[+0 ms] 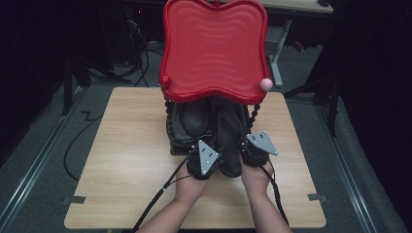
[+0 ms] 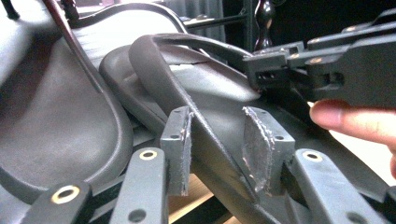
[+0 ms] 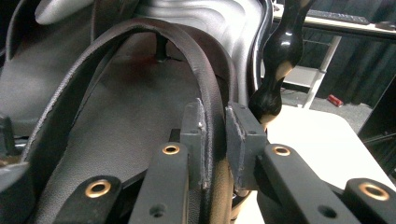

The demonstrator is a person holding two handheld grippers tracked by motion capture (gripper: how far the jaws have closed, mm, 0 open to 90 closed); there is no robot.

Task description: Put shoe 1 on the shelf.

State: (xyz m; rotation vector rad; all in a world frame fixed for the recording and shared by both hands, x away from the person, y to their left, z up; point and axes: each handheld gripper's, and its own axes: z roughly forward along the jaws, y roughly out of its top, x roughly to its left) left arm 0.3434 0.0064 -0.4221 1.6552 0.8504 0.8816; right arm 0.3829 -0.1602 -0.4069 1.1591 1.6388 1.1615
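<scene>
1. Right gripper [image 3: 215, 140]: jaws clamped on the sandal strap [image 3: 205, 84], the strap edge running between the pads.
2. Left gripper [image 2: 219, 140]: jaws parted, same strap between them, its pads off it.
3. Sandal [image 1: 231, 141] lies dead ahead of both grippers, on the rack's lower shelf under the red tray [image 1: 214, 48].
4. Long axis runs straight away from the grippers; heel end nearest, toe under the tray.
5. Right is the holding side, so I'd judge any pull goes along that axis.
</scene>
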